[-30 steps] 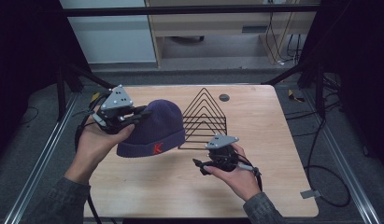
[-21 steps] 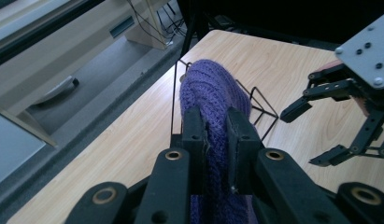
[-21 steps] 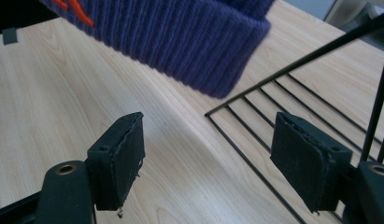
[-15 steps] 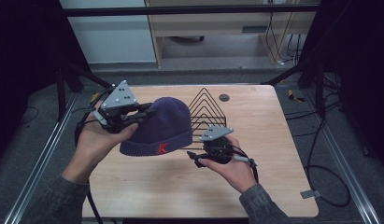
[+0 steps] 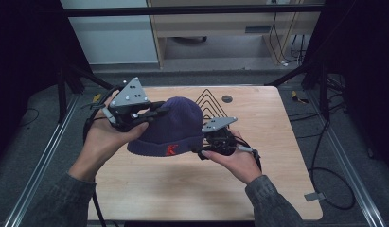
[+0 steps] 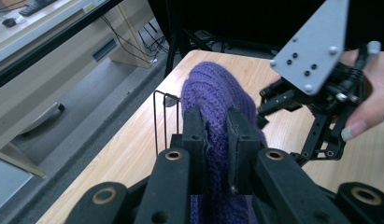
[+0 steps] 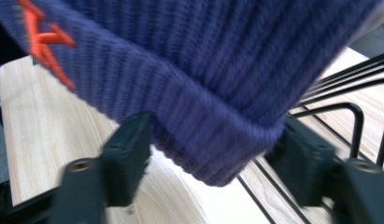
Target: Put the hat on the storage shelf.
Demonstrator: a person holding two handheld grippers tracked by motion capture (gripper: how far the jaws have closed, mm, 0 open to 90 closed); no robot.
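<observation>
A black wire rack (image 5: 210, 101) stands on the wooden table (image 5: 277, 142), a small dark round disc (image 5: 226, 99) near its far edge

Purple ribbed beanie (image 5: 175, 124) with orange letter, black wire rack (image 5: 208, 101).

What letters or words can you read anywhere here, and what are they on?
"K": an orange-red letter stitched on the folded cuff of the purple knit hat, facing the camera in the high view. In the right gripper view the same letter shows at the top left, cut off by the edge.
A small label on the cabinet front behind the table is too small to read.
No other words, numbers or signs can be read.
</observation>
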